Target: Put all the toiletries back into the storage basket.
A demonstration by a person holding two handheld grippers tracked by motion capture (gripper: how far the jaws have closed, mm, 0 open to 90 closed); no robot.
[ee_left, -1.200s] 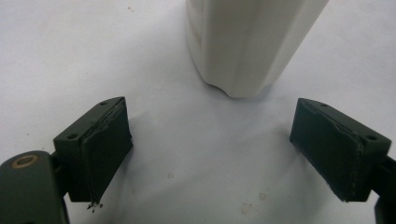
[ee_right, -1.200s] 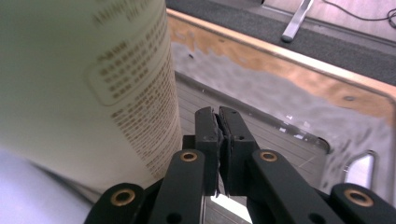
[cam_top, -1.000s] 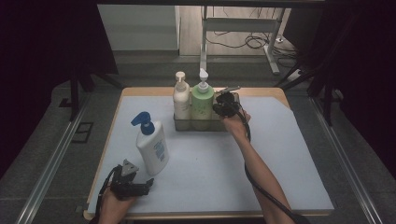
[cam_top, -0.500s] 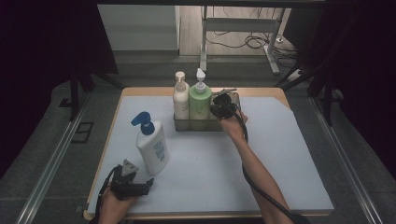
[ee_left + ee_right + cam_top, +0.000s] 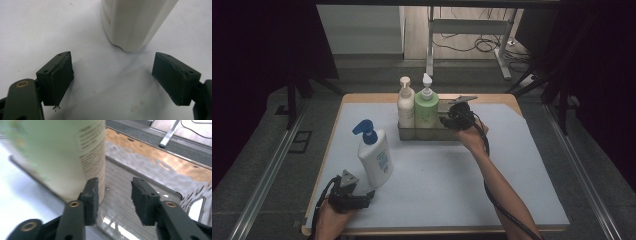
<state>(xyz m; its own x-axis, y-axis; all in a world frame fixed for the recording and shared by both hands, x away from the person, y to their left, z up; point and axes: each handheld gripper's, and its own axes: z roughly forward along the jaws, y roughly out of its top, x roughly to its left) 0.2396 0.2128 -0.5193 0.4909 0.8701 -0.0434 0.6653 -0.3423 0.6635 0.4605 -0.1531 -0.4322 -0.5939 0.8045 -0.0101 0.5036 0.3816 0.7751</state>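
Tongs first: your left tongs sit wide open and empty at the near edge of the table, just short of the white pump bottle standing upright there; a clumsy push at its base could tip it. Farther off, your right tongs have just been opening, now partly open with nothing between the pads, right beside the green bottle in the metal tray. Withdraw carelessly and you could knock it against the cream bottle alongside.

Green bottle, cream bottle, white bottle with blue pump
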